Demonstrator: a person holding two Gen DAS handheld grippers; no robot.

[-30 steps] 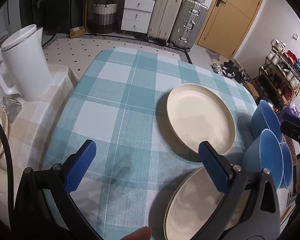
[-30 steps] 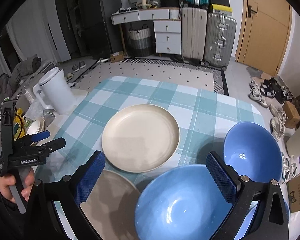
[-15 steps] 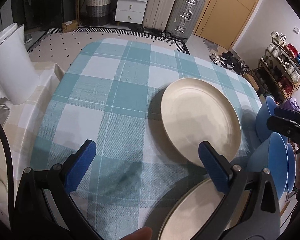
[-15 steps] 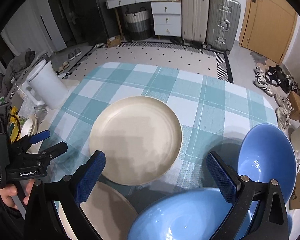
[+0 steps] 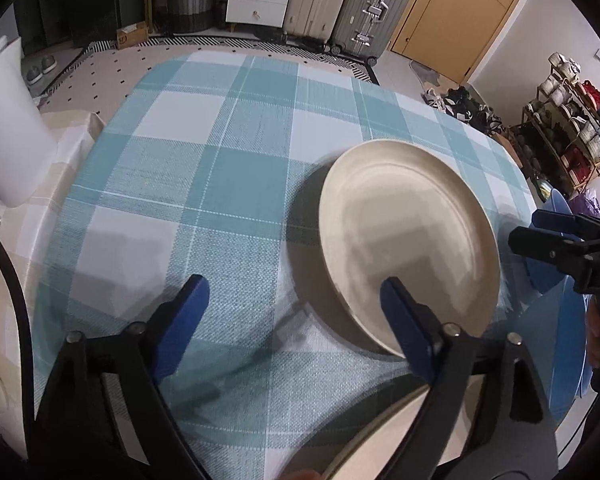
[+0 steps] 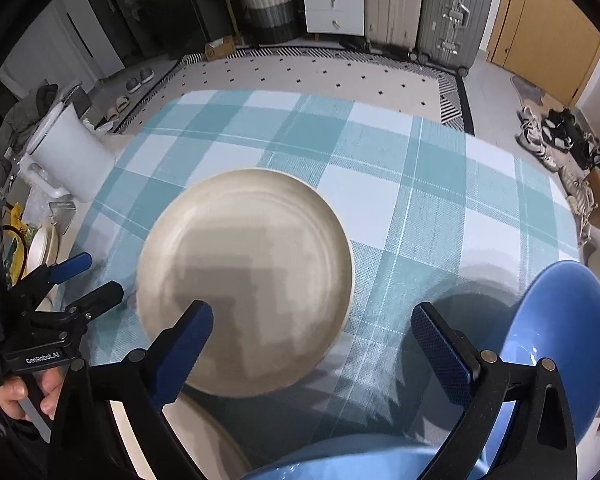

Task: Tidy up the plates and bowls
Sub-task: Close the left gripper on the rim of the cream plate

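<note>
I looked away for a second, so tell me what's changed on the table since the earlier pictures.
Both tongs came down closer over the cream plate. The left tongs are closing, with only tablecloth between them; the right tongs are open and empty. Plates and blue bowls stayed put.

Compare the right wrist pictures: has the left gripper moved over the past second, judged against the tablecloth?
Yes. The left gripper has moved forward and down: it was beside the tablecloth and now reaches over its edge, toward the cream plate.
</note>
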